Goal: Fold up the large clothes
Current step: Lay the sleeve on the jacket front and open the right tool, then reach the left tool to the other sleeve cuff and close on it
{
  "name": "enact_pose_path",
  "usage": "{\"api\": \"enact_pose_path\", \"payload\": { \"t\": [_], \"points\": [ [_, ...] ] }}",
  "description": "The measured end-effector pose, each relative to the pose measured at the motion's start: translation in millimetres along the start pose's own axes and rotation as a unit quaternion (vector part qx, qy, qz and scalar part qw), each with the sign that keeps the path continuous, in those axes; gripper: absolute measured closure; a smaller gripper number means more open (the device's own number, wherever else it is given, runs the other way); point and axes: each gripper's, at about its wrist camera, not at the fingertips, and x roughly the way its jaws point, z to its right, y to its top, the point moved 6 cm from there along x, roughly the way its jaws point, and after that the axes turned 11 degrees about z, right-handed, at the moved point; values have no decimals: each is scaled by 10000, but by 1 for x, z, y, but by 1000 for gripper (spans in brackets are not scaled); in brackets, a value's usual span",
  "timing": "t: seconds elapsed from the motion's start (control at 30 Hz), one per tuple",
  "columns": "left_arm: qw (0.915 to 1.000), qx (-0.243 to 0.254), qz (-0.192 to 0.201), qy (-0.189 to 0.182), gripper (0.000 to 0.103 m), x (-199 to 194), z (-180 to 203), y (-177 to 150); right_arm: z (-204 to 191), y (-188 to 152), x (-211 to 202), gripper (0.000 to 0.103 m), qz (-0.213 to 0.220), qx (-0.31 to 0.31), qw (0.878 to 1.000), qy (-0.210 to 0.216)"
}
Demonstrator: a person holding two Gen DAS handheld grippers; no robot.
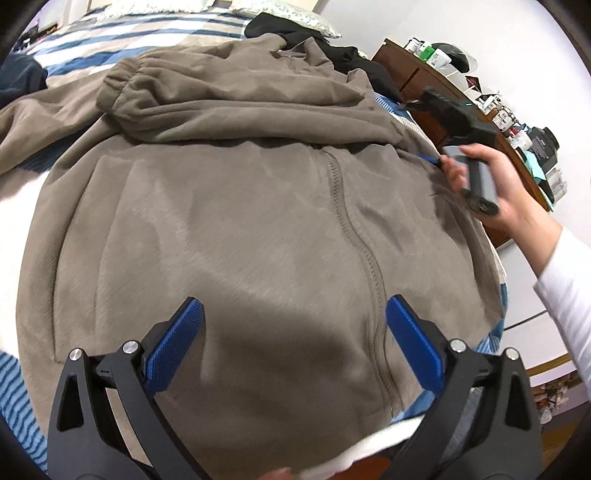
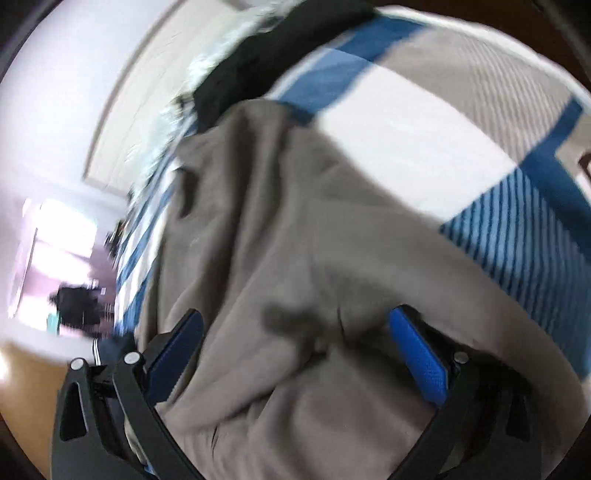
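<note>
Lying flat on striped bedding (image 1: 122,33), taupe zip hoodie (image 1: 240,206), left gripper (image 1: 294,325) spread wide, empty, right gripper (image 2: 295,336) likewise agape over fabric.

Left wrist view: sharp, evenly lit, daylight-bright. A soft dark shadow falls on the taupe fleece zip-up hoodie (image 1: 258,221) between the blue-padded fingers (image 1: 173,347). Strong fisheye bowing; black vignette at the corners.

Right wrist view: heavy motion blur throughout, worst at upper left. Blown-out glare from a bright window (image 2: 55,254) at left. Shadow patch on the hoodie (image 2: 288,317). Edges curved, corners dark.
</note>
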Motion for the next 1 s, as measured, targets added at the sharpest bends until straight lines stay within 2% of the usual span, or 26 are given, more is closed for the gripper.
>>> {"api": "enact_pose_path", "payload": {
  "t": [0.03, 0.07, 0.1, 0.13, 0.17, 0.27, 0.3, 0.37, 0.47, 0.63, 0.67, 0.7, 0.73, 0.8, 0.83, 0.87, 0.93, 1.0],
  "points": [
    [10000, 65, 17, 63, 6, 3, 1, -1, 1, 4, 3, 6, 151, 92, 9998, -11],
    [9998, 139, 21, 149, 6, 6, 2, -1, 3, 12, 4, 16, 341, 128, 9993, -105],
    [9996, 183, 20, 191, 6, 9, 2, -2, 7, 18, 5, 47, 416, 103, 9986, -297],
    [9993, 267, 6, 258, 6, 13, 3, -3, 12, 22, 9, 68, 386, 47, 9979, -525],
    [9989, 333, -32, 315, 6, 17, 3, -5, 14, 23, 14, 77, 291, 15, 9984, -492],
    [9981, 439, -76, 431, 6, 22, 4, -8, 13, 27, 17, 83, 46, -328, 9982, -506],
    [9978, 475, -59, 454, 6, 22, 4, -8, 10, 30, 14, 88, 35, -509, 9973, -523],
    [9974, 536, -48, 481, 6, 22, 5, -8, 9, 35, 4, 92, 188, -639, 9963, -552],
    [9975, 539, -26, 464, 6, 21, 3, -9, 19, 42, -5, 94, 351, -495, 9960, -660],
    [9979, 495, -80, 399, 6, 21, -1, -10, 43, 42, -7, 93, 318, -449, 9961, -693],
    [9978, 515, -91, 407, 6, 21, 0, -10, 43, 39, -4, 90, 251, -462, 9962, -698],
    [9977, 536, -85, 412, 6, 20, 0, -11, 40, 39, -3, 78, 201, -507, 9963, -664],
    [9976, 541, -54, 437, 6, 18, 0, -9, 33, 40, 0, 71, 150, -544, 9966, -594],
    [9969, 598, 71, 504, 6, 12, 0, -4, 20, 40, -10, 23, 118, -578, 9978, -313],
    [9963, 651, 130, 542, 6, 9, -1, -1, 10, 39, -19, 14, 166, -617, 9979, -130],
    [9959, 666, 163, 591, 6, 6, -4, 1, 8, 39, -28, 10, 227, -668, 9975, -37],
    [9966, 566, 187, 576, 6, 3, -10, 4, -10, 32, -46, 9, 361, -931, 9948, 203],
    [9988, 319, 77, 354, 6, 2, -14, 4, -28, 13, -64, 8, 378, -1145, 9915, 480]
  ]
}}
